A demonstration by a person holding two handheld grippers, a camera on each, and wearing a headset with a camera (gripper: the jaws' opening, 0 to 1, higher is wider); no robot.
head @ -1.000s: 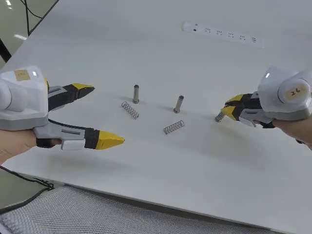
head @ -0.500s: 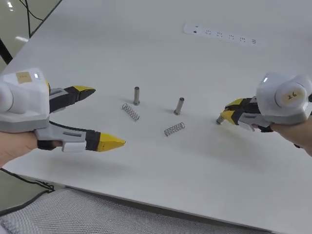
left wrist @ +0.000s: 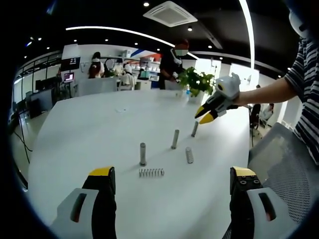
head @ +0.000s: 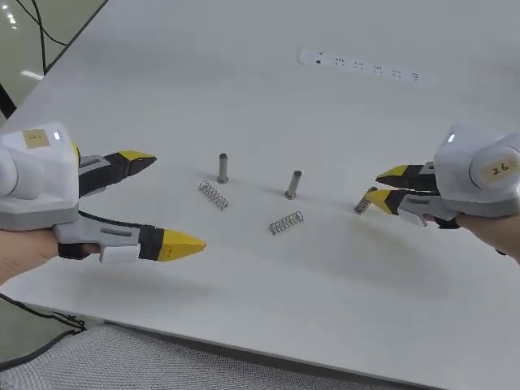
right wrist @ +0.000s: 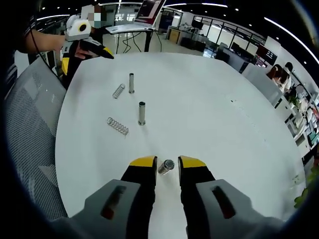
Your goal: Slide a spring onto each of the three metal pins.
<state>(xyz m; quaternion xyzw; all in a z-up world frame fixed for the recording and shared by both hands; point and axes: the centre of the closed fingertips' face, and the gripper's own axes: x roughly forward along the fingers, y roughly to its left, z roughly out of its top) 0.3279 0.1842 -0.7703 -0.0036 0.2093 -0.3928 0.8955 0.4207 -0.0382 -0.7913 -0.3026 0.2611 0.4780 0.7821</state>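
Judging one pin (right wrist: 166, 167) sprung, between the right gripper's (right wrist: 168, 160) released jaws; ahead, two springs (right wrist: 118, 126) loose, two pins (right wrist: 142, 113) bare; left gripper (left wrist: 172, 172) spread.

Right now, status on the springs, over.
Left gripper open, hovering. Right gripper part open at third pin. Two springs loose by two bare pins. No obstruction seen.

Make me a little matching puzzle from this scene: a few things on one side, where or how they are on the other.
1. left claw
2. right claw
3. power strip
4. loose springs

A. lying flat beside the pins
B. far across the table
C. spread wide
D. tips either side of a pin

Pairs: 1-C, 2-D, 3-B, 4-A.
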